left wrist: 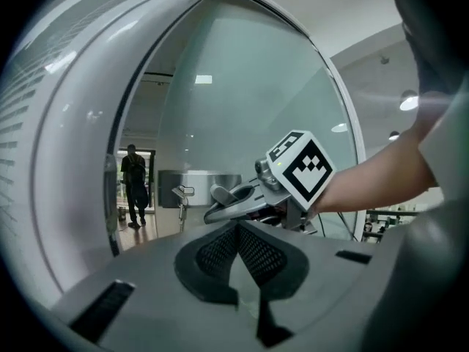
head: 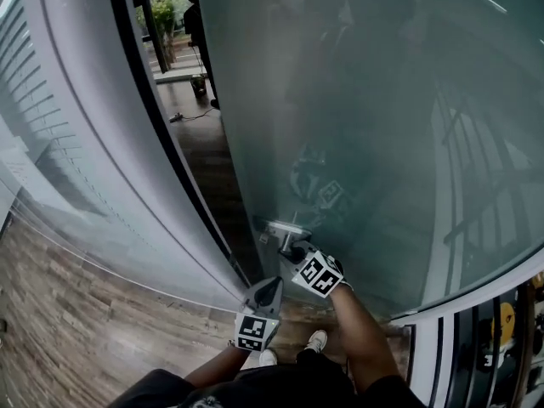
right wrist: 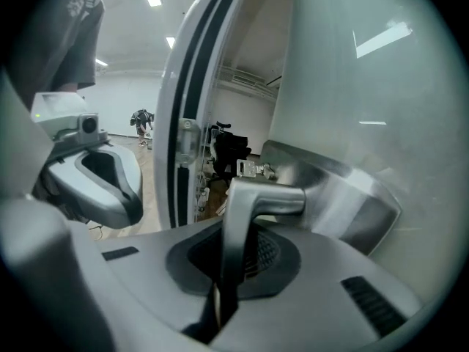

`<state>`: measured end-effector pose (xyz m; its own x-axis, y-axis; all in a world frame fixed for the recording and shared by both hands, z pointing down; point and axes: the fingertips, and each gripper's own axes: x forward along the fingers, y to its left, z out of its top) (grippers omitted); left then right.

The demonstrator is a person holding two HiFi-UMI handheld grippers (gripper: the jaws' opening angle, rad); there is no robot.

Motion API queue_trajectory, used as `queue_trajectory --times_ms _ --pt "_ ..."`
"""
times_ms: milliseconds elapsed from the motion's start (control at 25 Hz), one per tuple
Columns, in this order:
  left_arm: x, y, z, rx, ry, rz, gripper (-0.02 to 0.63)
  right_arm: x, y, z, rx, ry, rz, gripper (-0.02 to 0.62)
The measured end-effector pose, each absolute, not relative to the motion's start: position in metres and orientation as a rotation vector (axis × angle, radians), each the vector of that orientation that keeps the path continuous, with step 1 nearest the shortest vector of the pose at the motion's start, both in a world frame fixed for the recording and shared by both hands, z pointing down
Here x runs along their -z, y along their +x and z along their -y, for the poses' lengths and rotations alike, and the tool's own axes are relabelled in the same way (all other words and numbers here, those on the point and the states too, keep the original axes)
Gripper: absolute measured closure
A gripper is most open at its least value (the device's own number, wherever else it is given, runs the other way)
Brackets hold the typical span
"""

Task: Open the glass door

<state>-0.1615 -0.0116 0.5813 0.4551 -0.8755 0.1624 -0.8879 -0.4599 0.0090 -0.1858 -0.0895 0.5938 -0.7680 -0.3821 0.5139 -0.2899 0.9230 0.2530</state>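
Nearest, at the lower edge of the head view: dark clothing, two bare forearms, a pale shoe [head: 316,340] on wood-plank floor [head: 76,330]. Just ahead, left claw [head: 270,289], clenched on nothing, mesh pads pressed flat together, pointing roughly level toward the door's edge, just beside and below the other hand's tool. Next, right claw [head: 294,246], tilted downward, clamped on the metal lever handle [right wrist: 253,200], the lever's bar running down between the pads, its elbow turning toward a metal plate on the glass. Beyond that, glass door [head: 365,100]: frosted, greenish, filling the upper right of the head view, standing ajar, handle close to its free edge. Left of that edge, a dark gap with floorboards showing through, then a white door frame [head: 119,143] and a slatted frosted panel. Farthest, seen through the gap, a person [head: 194,11] in dark clothes standing well beyond the door, greenery behind.
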Motion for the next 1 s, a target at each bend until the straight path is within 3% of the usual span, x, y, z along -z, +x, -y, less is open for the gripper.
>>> queue_trajectory --times_ms 560,1000 --pt "-0.572 -0.116 0.124 -0.226 2.453 1.863 0.6 -0.6 -0.124 0.238 0.118 0.654 2.486 0.578" --pt "-0.576 -0.088 0.253 -0.179 2.422 1.836 0.6 -0.604 -0.068 0.401 0.03 0.838 2.412 0.578"
